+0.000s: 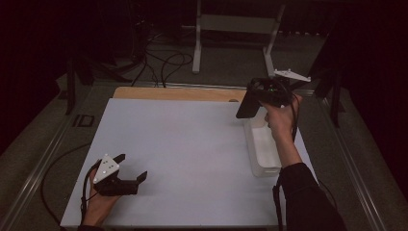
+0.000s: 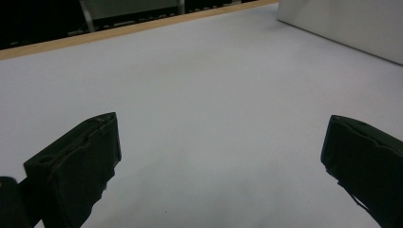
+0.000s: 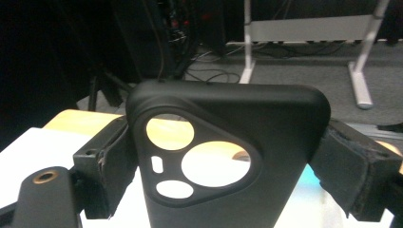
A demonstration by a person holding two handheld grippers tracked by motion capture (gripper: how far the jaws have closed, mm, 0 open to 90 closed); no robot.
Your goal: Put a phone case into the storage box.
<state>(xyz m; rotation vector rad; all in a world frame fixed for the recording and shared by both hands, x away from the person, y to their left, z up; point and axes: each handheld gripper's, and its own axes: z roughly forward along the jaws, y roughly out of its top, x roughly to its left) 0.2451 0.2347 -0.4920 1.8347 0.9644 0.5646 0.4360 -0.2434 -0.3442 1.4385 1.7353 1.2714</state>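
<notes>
White table (image 1: 183,144) against a dark, cable-strewn floor (image 1: 163,60).

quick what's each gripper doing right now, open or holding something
Left gripper: open, holding nothing, low over the white table.
Right gripper: shut on the black soft phone case with camera cutouts, lifted above the white plastic bin.

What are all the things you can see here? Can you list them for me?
phone case: 1, black, with camera cut-outs, clamped between the right gripper's jaws above the bin
bin: 1, white, open top, on the table's right side
table: 1, white top with a wooden far edge
frame legs: 2, white, on the floor beyond the table
cables: several, black, on the floor beyond the table
left gripper: 1, black, jaws apart, low over the table's near left
right gripper: 1, black, raised at the far right
hands: 2, one on each gripper
</notes>
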